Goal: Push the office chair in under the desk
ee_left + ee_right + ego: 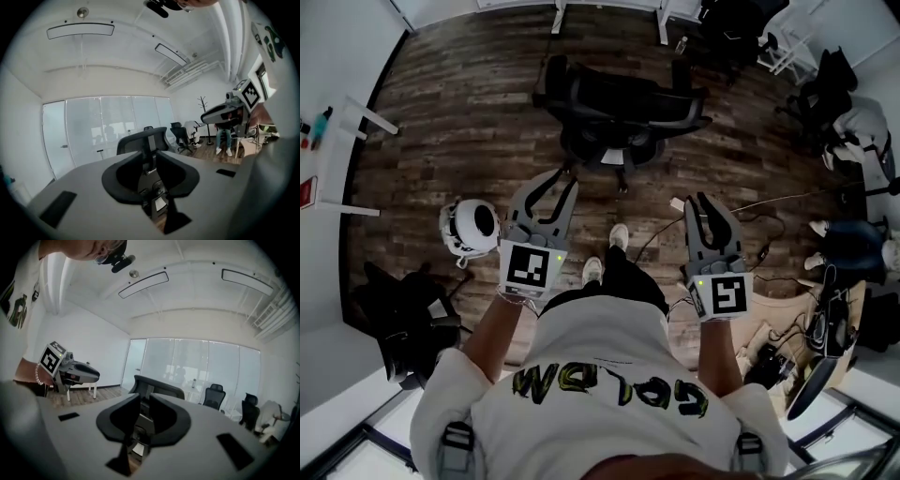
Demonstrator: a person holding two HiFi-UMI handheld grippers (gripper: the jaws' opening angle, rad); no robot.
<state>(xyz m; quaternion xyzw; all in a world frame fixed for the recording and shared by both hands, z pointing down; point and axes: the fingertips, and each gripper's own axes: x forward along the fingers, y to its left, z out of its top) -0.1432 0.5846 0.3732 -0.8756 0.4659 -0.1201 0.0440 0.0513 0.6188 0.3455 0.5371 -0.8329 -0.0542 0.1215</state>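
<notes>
Head view, looking steeply down: a person in a white top holds out two grippers over a dark wood-plank floor (450,112). The office chair (619,108), black with armrests, stands in the upper middle of the frame, apart from both grippers. It sits on open floor below the white desk (559,14), whose legs show at the top edge.

The left gripper (562,180), left of centre, has its jaws spread with nothing between them. The right gripper (698,199), right of centre, has its jaws only slightly parted, also holding nothing. Both gripper views look through the jaws at the chair's backrest ahead, with a frosted glass wall behind it.

The push does not appear to have begun: the chair is not tucked under the desk and neither gripper touches it. What seems left is reaching the backrest and rolling the chair toward the desk.

More black chairs (741,28) crowd the upper right. Cables (769,202) trail across the floor at right. A round white object (471,225) lies at left.
</notes>
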